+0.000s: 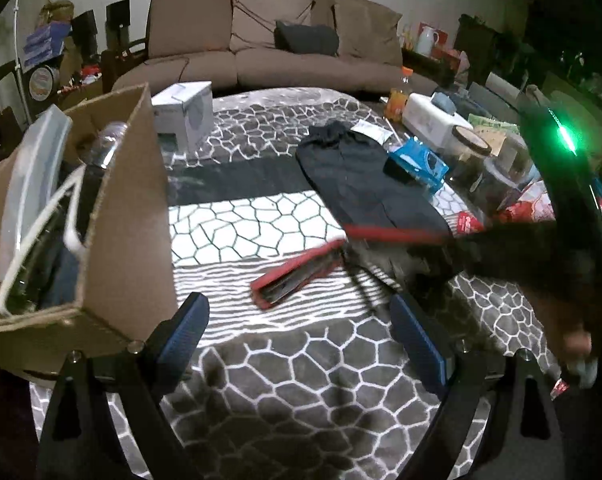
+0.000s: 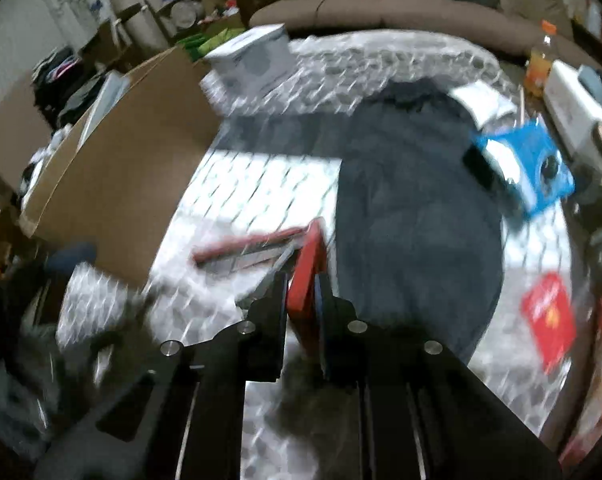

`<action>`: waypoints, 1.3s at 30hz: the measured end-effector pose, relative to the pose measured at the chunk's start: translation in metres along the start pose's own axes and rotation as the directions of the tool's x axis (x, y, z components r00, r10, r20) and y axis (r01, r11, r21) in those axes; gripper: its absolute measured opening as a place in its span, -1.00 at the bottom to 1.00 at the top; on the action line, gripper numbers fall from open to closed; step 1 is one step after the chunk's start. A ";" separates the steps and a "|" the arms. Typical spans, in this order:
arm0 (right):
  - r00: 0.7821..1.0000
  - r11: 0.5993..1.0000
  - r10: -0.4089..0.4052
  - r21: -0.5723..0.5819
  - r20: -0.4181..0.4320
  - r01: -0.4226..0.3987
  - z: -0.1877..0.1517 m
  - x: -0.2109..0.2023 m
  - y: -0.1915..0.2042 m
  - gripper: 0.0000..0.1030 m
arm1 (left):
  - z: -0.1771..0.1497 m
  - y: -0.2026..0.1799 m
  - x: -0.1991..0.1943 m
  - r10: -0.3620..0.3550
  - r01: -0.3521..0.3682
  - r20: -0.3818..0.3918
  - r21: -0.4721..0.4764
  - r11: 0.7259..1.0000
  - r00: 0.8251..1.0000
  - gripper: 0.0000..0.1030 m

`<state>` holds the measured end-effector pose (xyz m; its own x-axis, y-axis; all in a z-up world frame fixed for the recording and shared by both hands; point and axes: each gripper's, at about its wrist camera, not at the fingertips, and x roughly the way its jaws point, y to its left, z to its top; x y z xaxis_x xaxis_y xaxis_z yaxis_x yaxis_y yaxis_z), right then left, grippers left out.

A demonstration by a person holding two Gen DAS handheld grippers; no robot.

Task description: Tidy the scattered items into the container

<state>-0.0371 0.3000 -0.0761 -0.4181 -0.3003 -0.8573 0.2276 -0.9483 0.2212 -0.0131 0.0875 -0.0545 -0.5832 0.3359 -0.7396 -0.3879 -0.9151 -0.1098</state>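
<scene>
Though the right wrist view is smeared by blur, its right tongs (image 2: 305,280) sit clamped on a red flat iron (image 2: 307,276), one red arm pinched between the jaws, the other arm splayed toward 10 o'clock.

- Left tongs (image 1: 299,336): spread apart, holding nothing, over the patterned rug (image 1: 301,380).
- Flat iron in the left view (image 1: 297,276): just past the fingertips at 12 o'clock; its far end is lost behind the dark, blurred right tongs (image 1: 541,248) entering from 3 o'clock.
- Box (image 1: 129,216): cardboard, at 9 o'clock, cut off by the frame; contents partly hidden, a white hanger (image 1: 67,220) and clear lid (image 1: 33,168) showing.
- Dark garment (image 1: 361,176): on the rug at 1 o'clock, with a blue carton (image 1: 419,162) at its right edge.
- Red packet (image 2: 549,316): at 3 o'clock, print unreadable.
</scene>
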 end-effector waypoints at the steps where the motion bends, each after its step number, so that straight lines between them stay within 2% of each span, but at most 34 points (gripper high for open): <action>1: 1.000 1.000 -0.004 -0.008 -0.009 0.004 -0.012 -0.003 0.005 -0.76 | 0.000 0.000 -0.001 0.006 -0.006 0.005 0.004 1.000 1.000 0.80; 4: 0.995 0.999 -0.015 -0.031 -0.095 0.012 -0.047 0.005 0.009 -0.78 | 0.000 -0.002 -0.001 0.021 -0.021 0.007 0.028 0.999 1.000 0.80; 6: 0.984 0.998 -0.033 -0.055 -0.176 0.024 -0.065 0.016 0.006 -0.78 | -0.002 -0.006 0.004 0.032 -0.031 -0.009 0.067 0.997 0.999 0.80; 8: 0.981 0.996 -0.030 -0.087 -0.192 0.013 -0.069 0.013 0.002 -0.77 | -0.005 -0.014 0.012 0.052 -0.047 -0.035 0.142 0.989 0.998 0.80; 9: 0.980 0.995 -0.027 -0.104 -0.197 0.007 -0.071 0.011 0.000 -0.77 | -0.008 -0.019 0.018 0.085 -0.074 -0.049 0.196 0.978 0.995 0.80; 11: 0.979 0.992 -0.023 -0.130 -0.204 -0.004 -0.074 0.007 -0.004 -0.75 | -0.014 -0.028 0.029 0.160 -0.136 -0.059 0.295 0.946 0.985 0.80; 14: 0.977 0.989 -0.028 -0.150 -0.212 -0.004 -0.077 0.000 -0.009 -0.75 | -0.023 -0.040 0.044 0.282 -0.242 -0.028 0.440 0.865 0.959 0.80; 15: 0.977 0.987 -0.036 -0.158 -0.210 0.003 -0.078 -0.002 -0.010 -0.75 | -0.025 -0.042 0.047 0.303 -0.260 -0.016 0.474 0.841 0.953 0.80; 16: 0.976 0.985 -0.049 -0.173 -0.210 0.012 -0.080 -0.003 -0.011 -0.74 | -0.026 -0.043 0.048 0.304 -0.260 -0.010 0.493 0.830 0.953 0.80; 18: 0.973 0.979 -0.074 -0.202 -0.217 0.029 -0.083 -0.005 -0.013 -0.74 | -0.026 -0.042 0.047 0.273 -0.228 -0.013 0.517 0.825 0.962 0.80; 21: 0.959 0.974 -0.099 -0.222 -0.265 0.040 -0.092 0.000 -0.017 -0.62 | -0.025 -0.039 0.050 0.180 -0.123 -0.049 0.552 0.824 0.983 0.80; 25: 0.953 0.971 -0.119 -0.235 -0.278 0.053 -0.094 0.003 -0.016 -0.58 | -0.020 -0.033 0.055 0.021 0.069 -0.150 0.569 0.819 0.988 0.80; 27: 0.953 0.969 -0.126 -0.241 -0.276 0.059 -0.094 -0.001 -0.015 -0.58 | -0.020 -0.034 0.055 -0.058 0.163 -0.191 0.600 0.783 0.980 0.80; 29: 0.955 0.970 -0.121 -0.238 -0.271 0.056 -0.092 -0.004 -0.014 -0.58 | -0.022 -0.036 0.056 -0.127 0.247 -0.229 0.633 0.734 0.965 0.80; 30: 0.956 0.970 -0.118 -0.236 -0.268 0.054 -0.091 -0.005 -0.014 -0.58 | -0.023 -0.038 0.058 -0.138 0.263 -0.237 0.654 0.709 0.962 0.80; 34: 0.961 0.972 -0.102 -0.233 -0.257 0.041 -0.088 -0.010 -0.012 -0.58 | -0.026 -0.042 0.081 -0.110 0.289 -0.296 0.671 0.683 0.949 0.80; 36: 0.963 0.971 -0.092 -0.236 -0.252 0.031 -0.087 -0.010 -0.012 -0.58 | -0.030 -0.045 0.092 -0.077 0.279 -0.302 0.715 0.641 0.950 0.80; 37: 0.964 0.971 -0.089 -0.237 -0.249 0.029 -0.087 -0.010 -0.011 -0.57 | -0.030 -0.045 0.095 -0.072 0.282 -0.309 0.719 0.635 0.948 0.80; 39: 0.962 0.970 -0.103 -0.239 -0.254 0.041 -0.087 -0.009 -0.010 -0.56 | -0.029 -0.041 0.102 -0.083 0.305 -0.336 0.688 0.659 0.938 0.70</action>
<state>0.0406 0.3206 -0.1111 -0.2025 -0.1649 -0.9653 0.4141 -0.9077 0.0681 -0.0360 0.1530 -0.1440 -0.2752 0.3161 -0.9079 -0.9242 -0.3470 0.1594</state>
